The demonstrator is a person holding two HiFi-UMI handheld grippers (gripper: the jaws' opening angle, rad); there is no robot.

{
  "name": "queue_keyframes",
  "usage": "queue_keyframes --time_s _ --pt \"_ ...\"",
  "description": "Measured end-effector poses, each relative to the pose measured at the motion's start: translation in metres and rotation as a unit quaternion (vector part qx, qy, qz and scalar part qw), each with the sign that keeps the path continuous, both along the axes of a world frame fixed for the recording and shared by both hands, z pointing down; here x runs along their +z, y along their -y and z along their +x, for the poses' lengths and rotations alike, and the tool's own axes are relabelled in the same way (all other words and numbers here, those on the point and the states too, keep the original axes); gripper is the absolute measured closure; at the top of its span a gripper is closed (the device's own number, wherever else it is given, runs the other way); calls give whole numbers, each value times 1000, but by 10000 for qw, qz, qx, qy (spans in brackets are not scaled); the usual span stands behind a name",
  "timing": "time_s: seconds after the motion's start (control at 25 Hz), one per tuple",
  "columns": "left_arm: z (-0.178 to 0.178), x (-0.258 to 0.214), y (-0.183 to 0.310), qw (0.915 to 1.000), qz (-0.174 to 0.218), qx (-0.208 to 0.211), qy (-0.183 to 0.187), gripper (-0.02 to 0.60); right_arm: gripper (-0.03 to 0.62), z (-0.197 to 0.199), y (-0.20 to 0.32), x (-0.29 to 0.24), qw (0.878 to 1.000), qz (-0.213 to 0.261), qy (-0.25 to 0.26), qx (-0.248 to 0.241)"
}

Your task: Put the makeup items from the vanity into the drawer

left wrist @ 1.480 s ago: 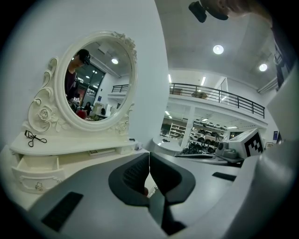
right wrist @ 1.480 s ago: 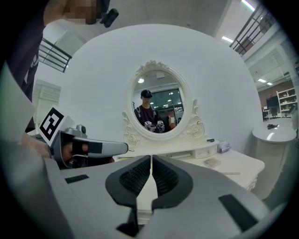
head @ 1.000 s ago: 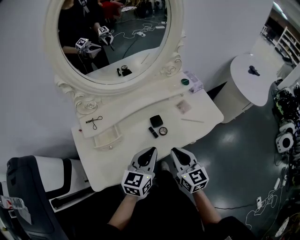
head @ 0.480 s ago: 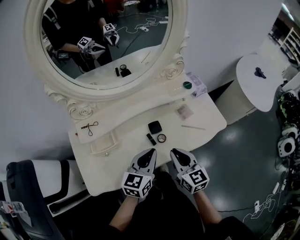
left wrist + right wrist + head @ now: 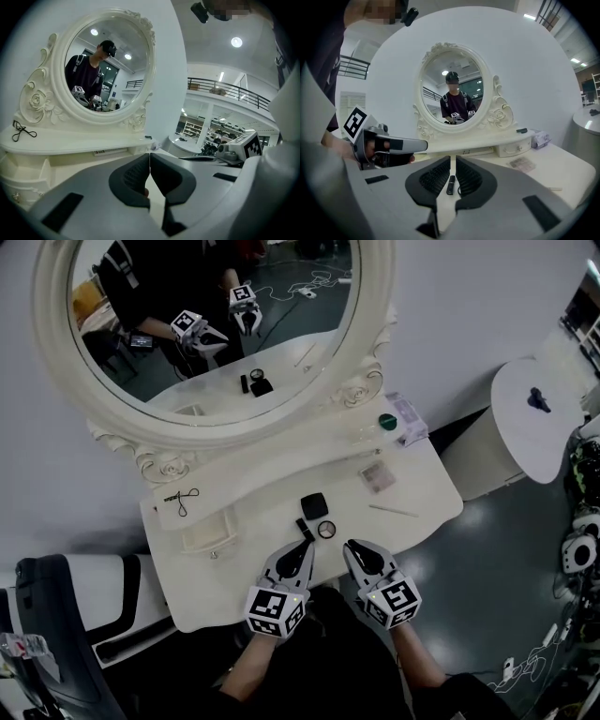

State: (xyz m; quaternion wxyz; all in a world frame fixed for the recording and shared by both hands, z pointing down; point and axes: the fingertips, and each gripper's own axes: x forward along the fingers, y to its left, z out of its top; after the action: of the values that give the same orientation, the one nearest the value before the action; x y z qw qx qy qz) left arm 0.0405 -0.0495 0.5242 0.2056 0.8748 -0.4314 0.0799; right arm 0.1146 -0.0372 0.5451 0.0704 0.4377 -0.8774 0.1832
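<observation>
Fingers of left gripper (image 5: 307,544) and right gripper (image 5: 351,547) shut tight, both empty, side by side over front edge of white vanity table (image 5: 412,498). Just ahead of tips: black lipstick tube (image 5: 303,527) and small round pot (image 5: 326,530), w/ black square compact (image 5: 313,505) beyond. Small open white drawer (image 5: 208,532) sits well left of left gripper.
</observation>
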Motion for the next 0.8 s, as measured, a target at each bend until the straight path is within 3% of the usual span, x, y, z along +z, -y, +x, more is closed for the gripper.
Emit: queue_keyframes --time_s 0.24,0.52,0.8 --pt "1 3 15 9996 -42 -252 138 566 561 5 19 4 9996 -68 72 -276" --pt "0 4 24 9978 -46 -566 328 566 510 8 31 11 9973 -229 150 -686" --pt "-6 5 24 9964 -23 -720 457 566 490 -1 37 16 9951 -224 -11 -966"
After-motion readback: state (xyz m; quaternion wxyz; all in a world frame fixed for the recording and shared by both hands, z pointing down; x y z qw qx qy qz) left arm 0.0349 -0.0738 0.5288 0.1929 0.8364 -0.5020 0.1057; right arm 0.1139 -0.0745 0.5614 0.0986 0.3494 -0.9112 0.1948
